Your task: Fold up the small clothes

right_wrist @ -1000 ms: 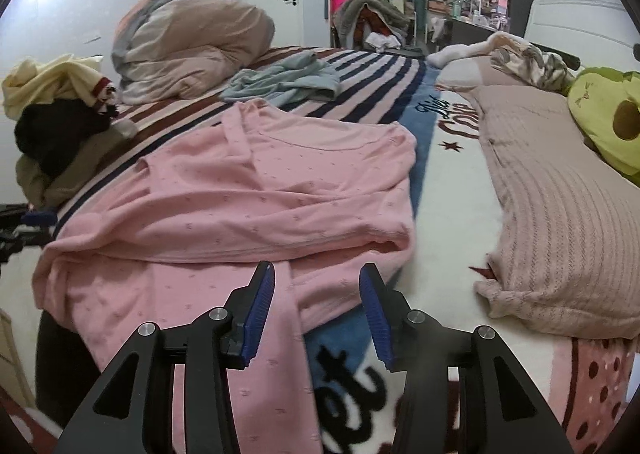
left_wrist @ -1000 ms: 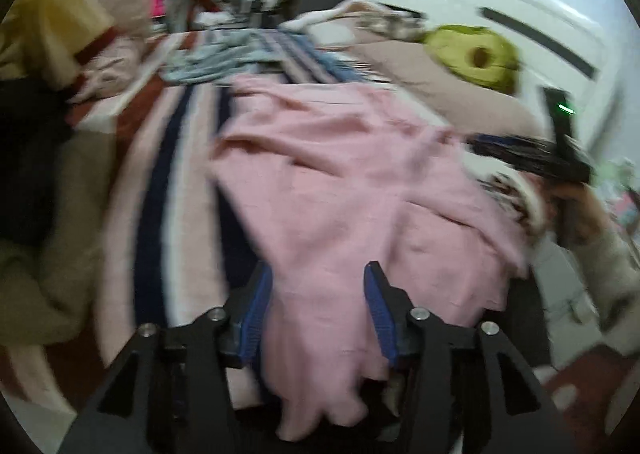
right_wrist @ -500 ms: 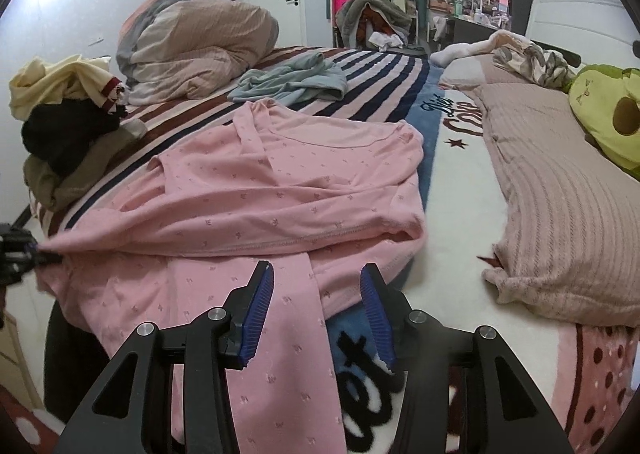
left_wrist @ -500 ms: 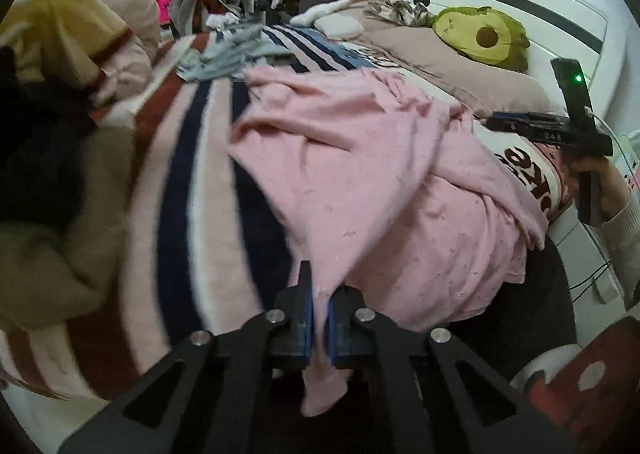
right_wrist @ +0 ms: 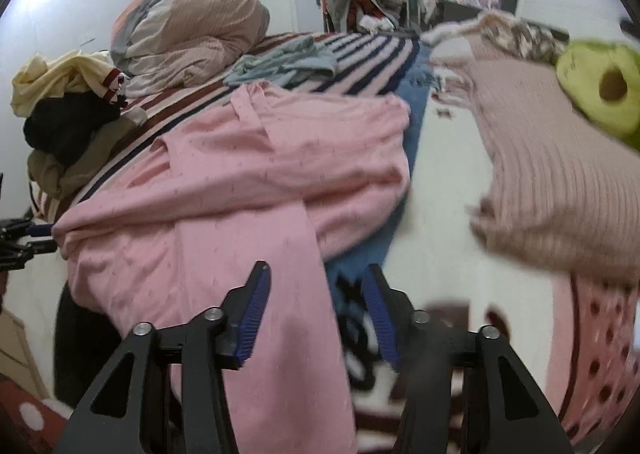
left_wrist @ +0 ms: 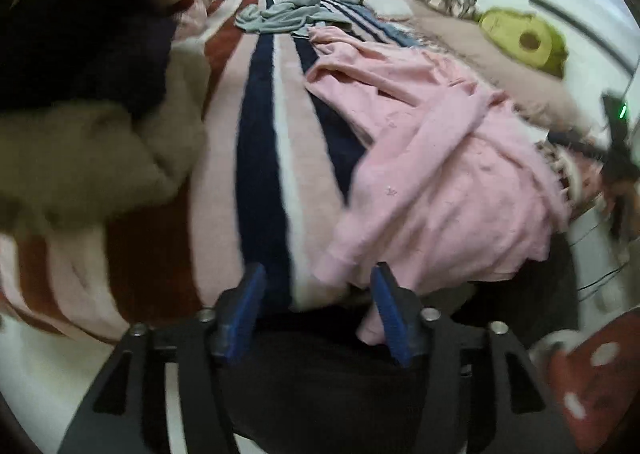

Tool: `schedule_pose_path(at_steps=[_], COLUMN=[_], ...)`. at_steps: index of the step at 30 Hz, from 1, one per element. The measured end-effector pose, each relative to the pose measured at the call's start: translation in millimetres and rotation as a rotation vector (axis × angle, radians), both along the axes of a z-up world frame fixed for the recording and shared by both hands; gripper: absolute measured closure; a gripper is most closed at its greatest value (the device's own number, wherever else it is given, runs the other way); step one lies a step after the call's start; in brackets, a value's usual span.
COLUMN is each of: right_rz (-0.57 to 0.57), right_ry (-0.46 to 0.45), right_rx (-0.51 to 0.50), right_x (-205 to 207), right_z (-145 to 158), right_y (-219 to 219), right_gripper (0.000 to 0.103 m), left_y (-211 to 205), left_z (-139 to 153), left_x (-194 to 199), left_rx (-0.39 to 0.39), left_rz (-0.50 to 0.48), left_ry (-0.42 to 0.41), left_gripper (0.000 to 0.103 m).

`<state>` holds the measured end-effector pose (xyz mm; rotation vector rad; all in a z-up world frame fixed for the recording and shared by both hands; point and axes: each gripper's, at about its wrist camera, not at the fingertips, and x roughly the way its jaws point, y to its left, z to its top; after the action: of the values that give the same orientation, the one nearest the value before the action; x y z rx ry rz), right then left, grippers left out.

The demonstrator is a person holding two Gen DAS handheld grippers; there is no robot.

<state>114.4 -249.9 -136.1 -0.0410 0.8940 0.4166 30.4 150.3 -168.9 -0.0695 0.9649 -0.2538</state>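
The left gripper (left_wrist: 316,308) hangs at the bed edge, jaws spread, a sleeve cuff (left_wrist: 334,268) lying loose between them. The right gripper (right_wrist: 316,312), jaws also spread, straddles the other sleeve of the pink top (right_wrist: 256,173), which lies rumpled on the striped blanket (right_wrist: 360,49). A clean fold likely needs both sleeves pinched near the cuff. Motion blur hides the hem.

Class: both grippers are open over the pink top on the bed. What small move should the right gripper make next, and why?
Probably ease the right gripper down and shut it on the pink sleeve lying between its fingers. Its jaws stand open with the sleeve trailing off the bed edge, unfolded. The left gripper is open too, a cuff just ahead of it.
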Motion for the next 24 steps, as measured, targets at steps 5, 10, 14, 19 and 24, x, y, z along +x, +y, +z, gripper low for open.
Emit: schedule_pose_path(at_steps=[5,10,14,19,24], right_rz=[0.006,-0.033,-0.020,0.031,0.115], right_ry=[0.123,0.259,0.340,0.351,0.347], right_rx=[0.161,0.316,0.338,0.355,0.363], right_x=[-39,-71,-79,-67,-60], right_z=[-25,-59,-86,-102,-101], right_y=[-17,-29,-18,1,12], right_gripper=[0.049,0.047,0.046,0.046,0.046], left_y=[-14,-35,-56,-61,-47], left_z=[-20,-40,-50,-54,-49], left_x=[-14,-5,6,14,9], left_rx=[-0.128,-0.215,-0.242,-0.254,-0.178], left_rz=[-0.021,-0.015,-0.031,0.006,0.031], left_ry=[0.042,0.081,0.088,0.080,0.070], left_gripper=[0.051,0.051,0.051,0.051,0.049])
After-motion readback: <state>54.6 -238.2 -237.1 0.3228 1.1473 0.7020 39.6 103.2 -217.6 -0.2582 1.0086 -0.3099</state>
